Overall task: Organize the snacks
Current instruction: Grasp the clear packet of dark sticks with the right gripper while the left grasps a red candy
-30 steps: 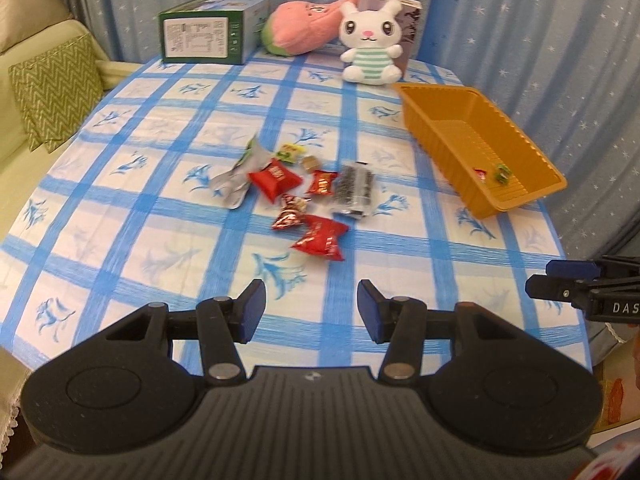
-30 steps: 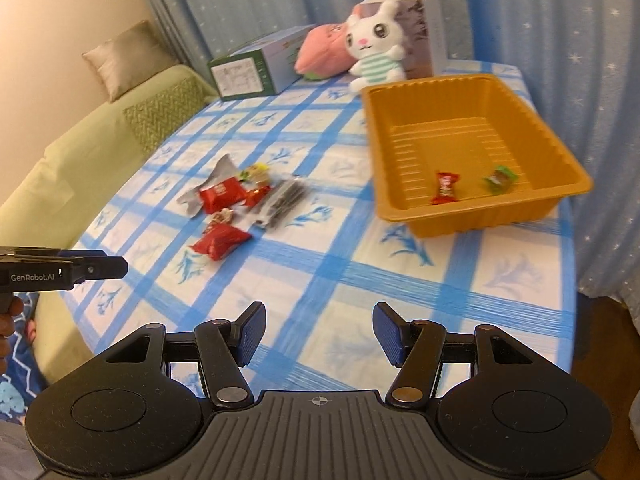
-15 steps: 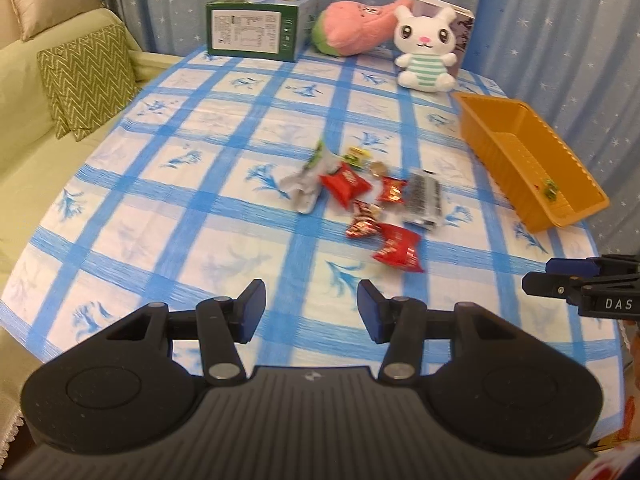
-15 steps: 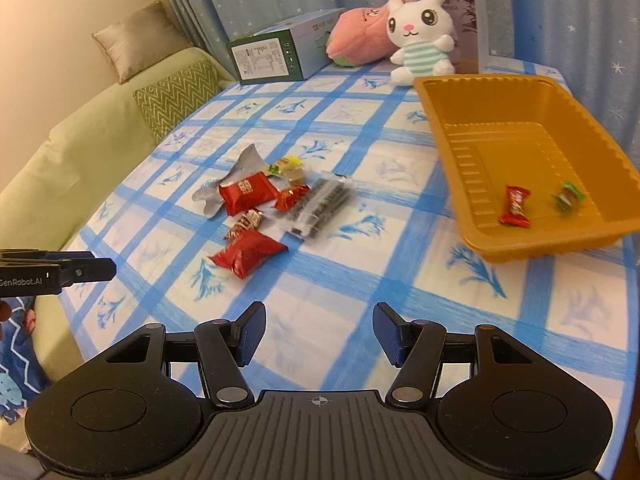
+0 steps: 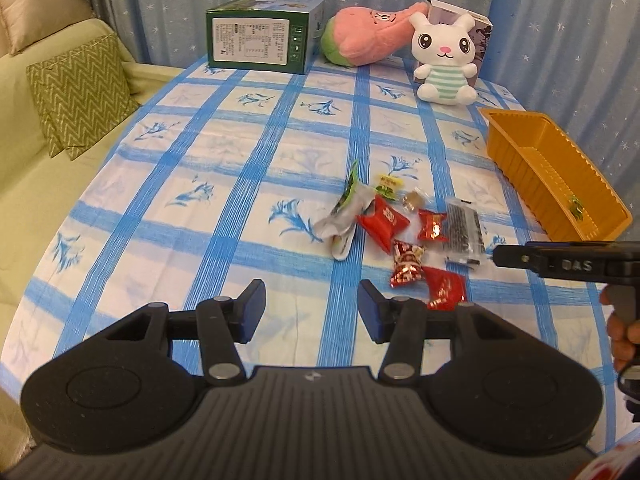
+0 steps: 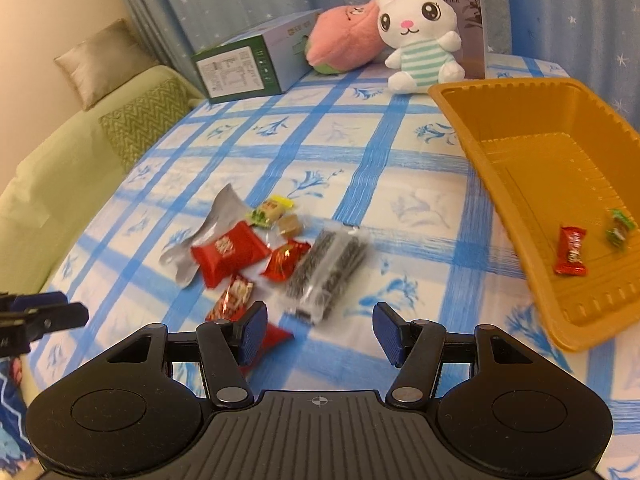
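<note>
My left gripper [image 5: 311, 310] level and low, jaws wide apart, holding nothing, my right gripper [image 6: 319, 330] likewise spread and empty, tilted slightly downward

The bench [image 5: 248, 168] wears a blue-checked cloth. Along its far edge, at the top of the frame, stand a green box [image 5: 260, 36], a pink plush [image 5: 368, 40], a white bunny [image 5: 444, 64] and a carton [image 6: 468, 20]. An orange tray [image 6: 460, 100] sits at the right. Mid-frame lies a cluster of snacks [image 6: 264, 256]: red packets, a silver wrapper, a clear packet.
</note>
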Action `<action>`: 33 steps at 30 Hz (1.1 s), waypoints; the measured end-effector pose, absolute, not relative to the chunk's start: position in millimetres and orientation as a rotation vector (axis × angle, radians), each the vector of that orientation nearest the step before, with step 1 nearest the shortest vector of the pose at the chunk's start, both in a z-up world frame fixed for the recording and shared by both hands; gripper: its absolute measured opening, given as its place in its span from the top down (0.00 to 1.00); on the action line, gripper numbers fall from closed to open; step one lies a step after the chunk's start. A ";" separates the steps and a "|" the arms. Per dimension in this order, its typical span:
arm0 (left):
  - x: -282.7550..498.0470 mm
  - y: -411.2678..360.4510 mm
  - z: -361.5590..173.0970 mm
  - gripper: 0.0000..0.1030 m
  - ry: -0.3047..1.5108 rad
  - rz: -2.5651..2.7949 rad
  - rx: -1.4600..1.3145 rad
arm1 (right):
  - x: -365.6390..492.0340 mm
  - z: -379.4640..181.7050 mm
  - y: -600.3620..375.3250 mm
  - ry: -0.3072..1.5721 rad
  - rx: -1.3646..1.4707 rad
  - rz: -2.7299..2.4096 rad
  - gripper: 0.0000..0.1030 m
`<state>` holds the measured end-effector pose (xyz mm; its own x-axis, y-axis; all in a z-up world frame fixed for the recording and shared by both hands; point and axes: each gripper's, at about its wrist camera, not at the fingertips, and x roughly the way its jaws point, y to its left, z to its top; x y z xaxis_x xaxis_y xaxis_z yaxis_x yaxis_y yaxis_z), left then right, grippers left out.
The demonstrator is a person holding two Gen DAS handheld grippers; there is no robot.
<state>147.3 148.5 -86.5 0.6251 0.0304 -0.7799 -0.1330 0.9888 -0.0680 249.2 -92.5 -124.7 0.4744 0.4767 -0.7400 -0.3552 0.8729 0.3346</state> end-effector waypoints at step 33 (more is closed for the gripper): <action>225.2 140.1 -111.4 0.56 0.933 -0.122 -0.017 | 293.4 -159.8 -32.8 0.950 -0.017 0.358 0.65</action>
<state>225.2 140.1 -111.4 0.5888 -0.1120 -0.8005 0.0977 0.9930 -0.0671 293.4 -32.8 -159.8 0.5278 0.2919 -0.7976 -0.3070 0.9412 0.1413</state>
